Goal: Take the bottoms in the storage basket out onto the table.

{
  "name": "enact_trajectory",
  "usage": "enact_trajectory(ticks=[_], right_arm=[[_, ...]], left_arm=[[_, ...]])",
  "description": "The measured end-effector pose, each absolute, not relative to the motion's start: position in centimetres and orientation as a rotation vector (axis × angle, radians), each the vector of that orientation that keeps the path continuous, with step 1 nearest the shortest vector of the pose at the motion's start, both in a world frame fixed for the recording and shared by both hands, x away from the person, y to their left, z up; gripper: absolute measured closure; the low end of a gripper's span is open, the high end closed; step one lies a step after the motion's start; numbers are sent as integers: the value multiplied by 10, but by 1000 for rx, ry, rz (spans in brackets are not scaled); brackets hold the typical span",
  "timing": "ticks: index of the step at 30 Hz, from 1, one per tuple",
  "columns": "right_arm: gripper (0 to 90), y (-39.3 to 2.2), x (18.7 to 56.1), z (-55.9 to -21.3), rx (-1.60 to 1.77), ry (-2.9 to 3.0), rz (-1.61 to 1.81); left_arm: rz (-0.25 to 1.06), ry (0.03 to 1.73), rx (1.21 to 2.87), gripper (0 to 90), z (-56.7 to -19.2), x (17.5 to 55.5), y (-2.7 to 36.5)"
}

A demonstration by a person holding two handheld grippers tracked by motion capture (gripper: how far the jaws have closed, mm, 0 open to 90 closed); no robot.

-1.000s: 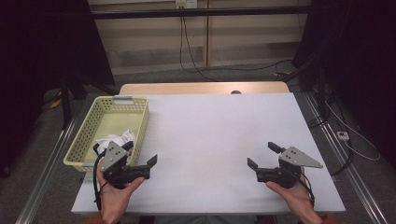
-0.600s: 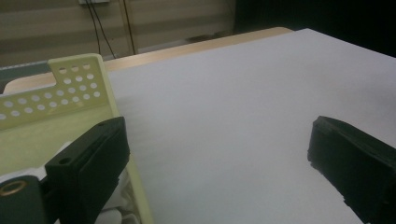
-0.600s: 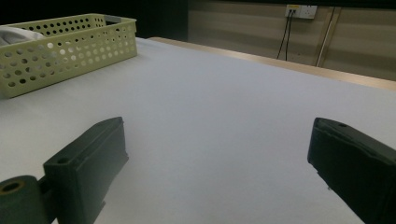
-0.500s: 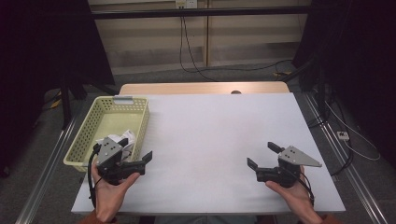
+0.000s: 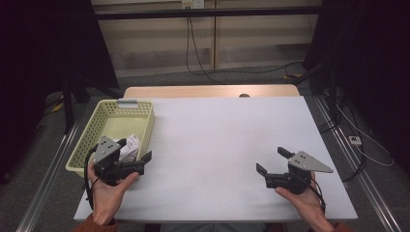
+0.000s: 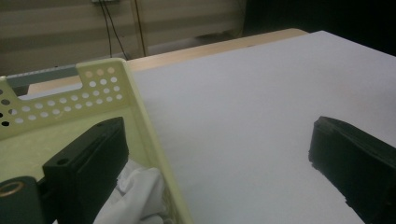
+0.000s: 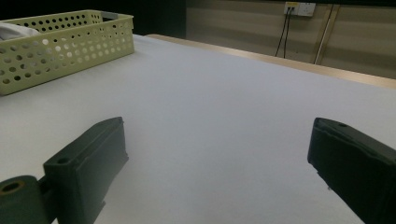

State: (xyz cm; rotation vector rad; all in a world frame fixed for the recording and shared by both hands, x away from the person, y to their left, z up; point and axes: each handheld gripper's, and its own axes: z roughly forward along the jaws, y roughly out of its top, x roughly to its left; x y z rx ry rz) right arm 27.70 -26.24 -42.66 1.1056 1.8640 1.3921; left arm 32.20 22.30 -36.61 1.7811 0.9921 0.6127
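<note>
White cloth [image 5: 130, 145] in yellow basket [image 5: 126, 110]; left claw [image 5: 136, 153] spread over basket rim; right claw [image 5: 273, 161] spread above table [image 5: 217, 140].

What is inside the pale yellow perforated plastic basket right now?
A crumpled white cloth lies at the near end of the pale yellow perforated plastic basket. The left tool covers part of it; anything beneath the cloth is hidden.

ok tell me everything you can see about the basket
The basket is a pale yellow-green rectangular tray that looks like plastic, its walls perforated with round holes and a grey handle slot at the far end. It sits upright at the table's left edge. A crumpled white cloth lies inside at the near end. The left gripper, open, straddles the near right wall, one jaw inside by the cloth.
</note>
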Motion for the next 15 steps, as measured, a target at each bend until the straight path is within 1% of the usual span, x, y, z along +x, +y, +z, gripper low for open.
enact_trajectory(ticks=[6, 10, 15], right_arm=[[43, -262, 276, -426, 1102, 1867, 1393], [43, -260, 277, -426, 1097, 1874, 1393], [43, -257, 278, -426, 1090, 1882, 1391]], left_arm=[[603, 1013, 1798, 48, -364, 327, 228], [621, 1018, 1787, 48, -360, 327, 235], [604, 1001, 1833, 57, -355, 327, 242]])
